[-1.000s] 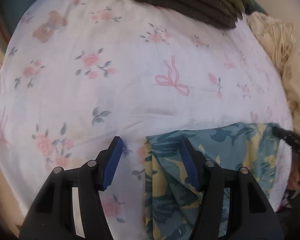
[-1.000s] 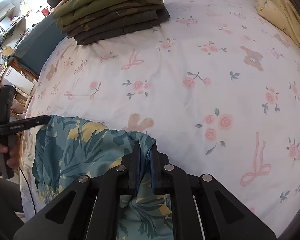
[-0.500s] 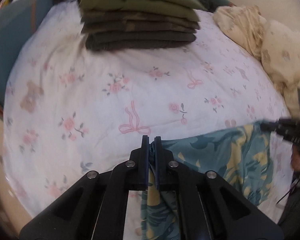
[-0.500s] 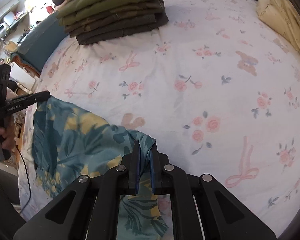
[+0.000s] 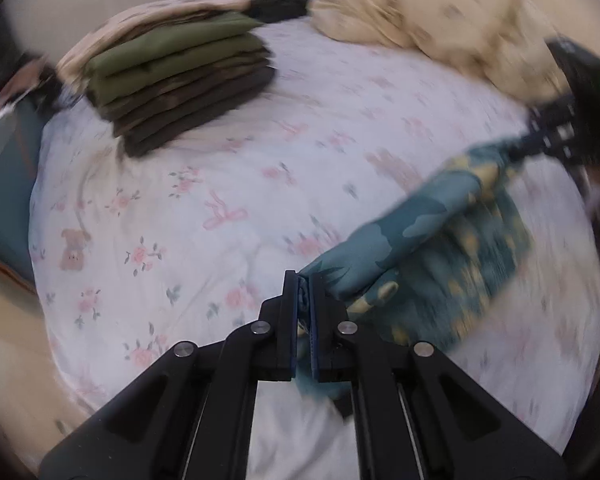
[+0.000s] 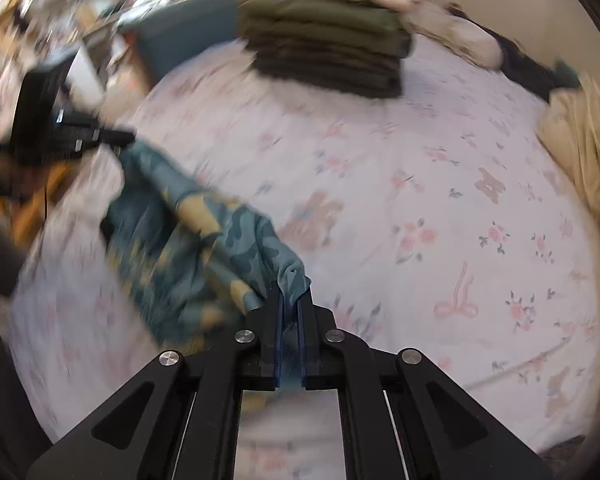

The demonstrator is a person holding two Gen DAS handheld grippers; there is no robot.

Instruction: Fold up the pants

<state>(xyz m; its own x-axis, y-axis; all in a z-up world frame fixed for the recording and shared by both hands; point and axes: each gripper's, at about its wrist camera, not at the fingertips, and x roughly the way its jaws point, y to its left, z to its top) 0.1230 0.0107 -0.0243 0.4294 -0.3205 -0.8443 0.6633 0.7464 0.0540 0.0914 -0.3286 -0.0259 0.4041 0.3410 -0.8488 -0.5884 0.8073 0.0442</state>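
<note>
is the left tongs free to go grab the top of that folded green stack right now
Probably not as things stand. The left tongs are shut on a corner of the teal patterned pants, as are the right tongs. The sheet between them and the folded stack looks unobstructed, but the pants would drag along.

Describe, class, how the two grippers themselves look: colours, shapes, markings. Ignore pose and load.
Both the left gripper and right gripper are matte black, with angular linkage arms joined by round silver pivot bolts. Each has two flat narrow fingers lined with blue pads. From the left camera, the right unit's body shows a small green light. No sleeves are discernible.
</note>
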